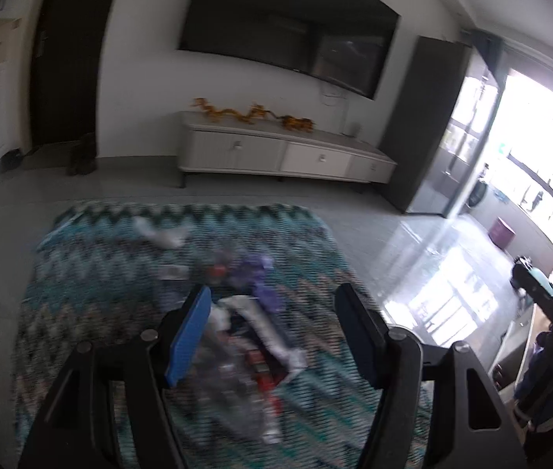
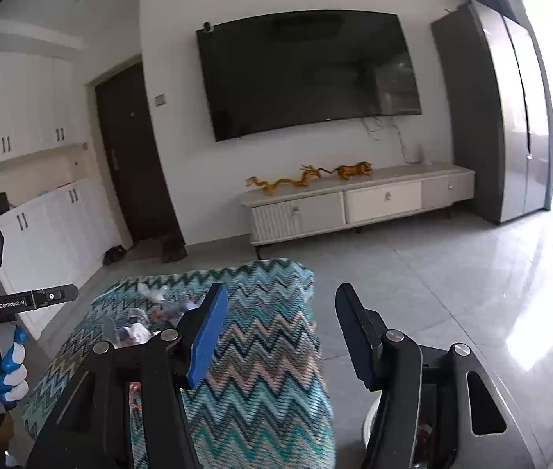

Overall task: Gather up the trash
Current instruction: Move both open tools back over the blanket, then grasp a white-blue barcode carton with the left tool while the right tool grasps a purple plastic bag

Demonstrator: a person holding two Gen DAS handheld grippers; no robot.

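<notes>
A teal zigzag cloth (image 1: 112, 273) covers a low surface, with a blurred heap of trash on it. In the heap are a white crumpled paper (image 1: 159, 234), a purple wrapper (image 1: 257, 273), white and red wrappers (image 1: 272, 340) and clear plastic (image 1: 229, 375). My left gripper (image 1: 276, 293) hovers open above the heap, its blue pads apart and touching nothing. My right gripper (image 2: 280, 293) is open and empty over the near right part of the cloth (image 2: 268, 351). From there the trash (image 2: 151, 312) lies far left. A blue-and-white gloved hand (image 2: 7, 367) holds the left device's handle.
A white TV cabinet (image 2: 354, 203) with gold dragon figures (image 2: 307, 176) stands under a wall TV (image 2: 307, 74). A grey fridge (image 2: 511, 117) is on the right, a dark door (image 2: 132, 156) and white cupboards (image 2: 42, 234) on the left. A white round rim (image 2: 370, 418) shows below my right gripper. Glossy tile floor (image 2: 452, 293) surrounds the cloth.
</notes>
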